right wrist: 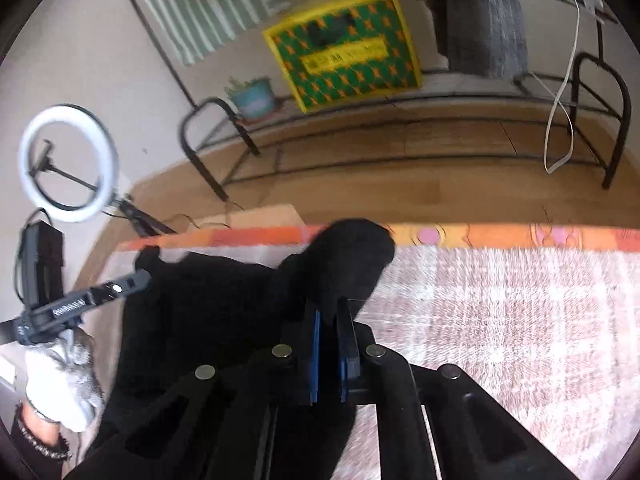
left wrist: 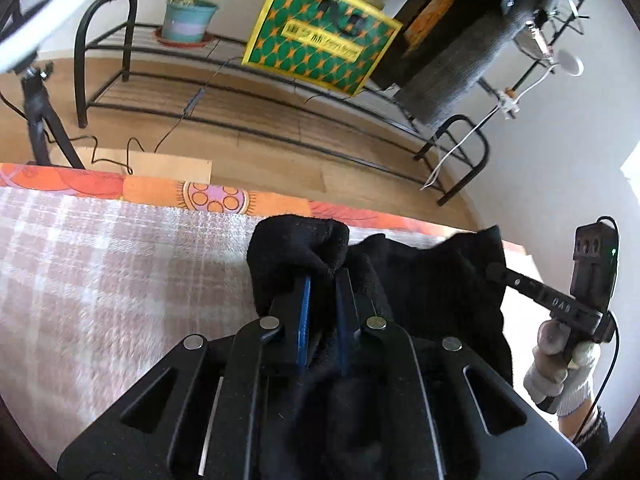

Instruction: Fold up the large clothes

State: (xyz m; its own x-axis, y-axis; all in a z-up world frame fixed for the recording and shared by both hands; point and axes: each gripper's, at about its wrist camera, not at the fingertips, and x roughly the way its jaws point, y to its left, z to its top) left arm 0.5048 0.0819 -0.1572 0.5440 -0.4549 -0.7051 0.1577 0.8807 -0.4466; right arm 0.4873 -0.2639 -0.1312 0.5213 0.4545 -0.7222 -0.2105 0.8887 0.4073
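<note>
Ahead of the left gripper (left wrist: 322,280), a bunched lump of the black garment (left wrist: 298,248) sits between its fingers and blocks the way forward; to its left the checked blanket (left wrist: 120,248) lies bare and open. On its right the other handheld tool (left wrist: 576,300) stands close. Ahead of the right gripper (right wrist: 330,316) the same black cloth rises as a hump, while the blanket to its right is free. Beyond the bed edge stand a ring light (right wrist: 68,162) and a metal rack (right wrist: 400,132).

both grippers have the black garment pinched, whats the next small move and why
Probably carry both held edges together toward the far side of the plaid blanket: left gripper and right gripper each clamp bunched black garment, which hangs slack between them.
</note>
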